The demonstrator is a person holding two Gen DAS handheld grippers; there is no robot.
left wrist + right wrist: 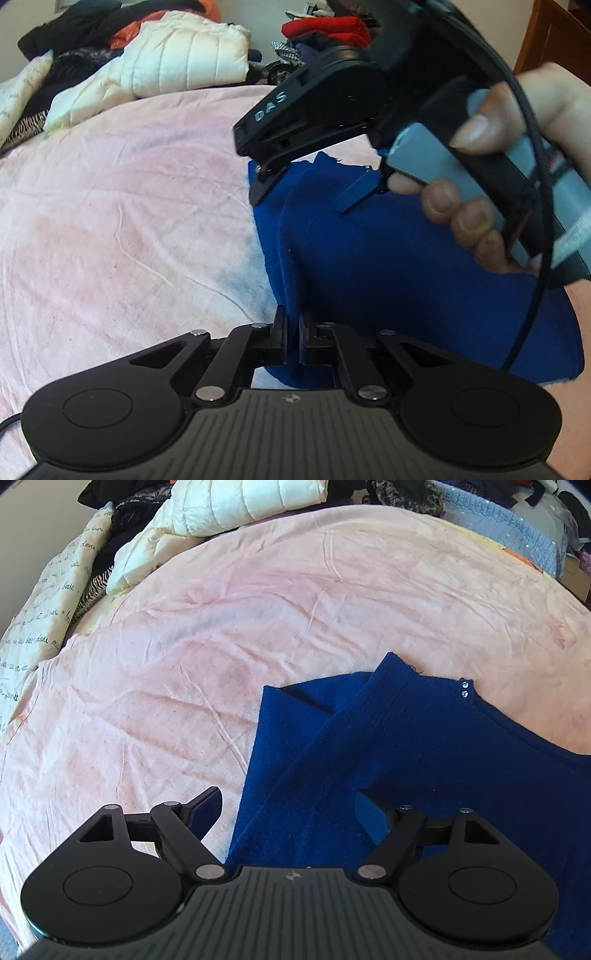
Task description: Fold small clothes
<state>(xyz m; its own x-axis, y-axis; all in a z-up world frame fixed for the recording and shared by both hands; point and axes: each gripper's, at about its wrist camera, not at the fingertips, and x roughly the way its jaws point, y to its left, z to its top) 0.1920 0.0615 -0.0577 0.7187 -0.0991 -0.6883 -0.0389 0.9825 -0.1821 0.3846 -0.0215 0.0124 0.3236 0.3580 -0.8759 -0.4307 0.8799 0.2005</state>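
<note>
A dark blue knit garment (388, 266) lies on the pink bedspread (129, 203), partly folded with a sleeve laid across it. My left gripper (292, 325) is shut on a raised ridge of this blue cloth near its left edge. My right gripper (312, 192), held by a person's hand (480, 206), hovers open above the far part of the garment. In the right wrist view the right gripper (288, 805) stands wide open over the blue garment (332, 768), its left finger over the bedspread and its right finger over the cloth, with nothing pinched.
A white puffer jacket (184, 55) and dark clothes are piled at the bed's far left. Red garments (332, 29) sit at the back. A light-blue knit (509, 535) and a script-printed cloth (48, 602) border the pink bedspread (258, 609).
</note>
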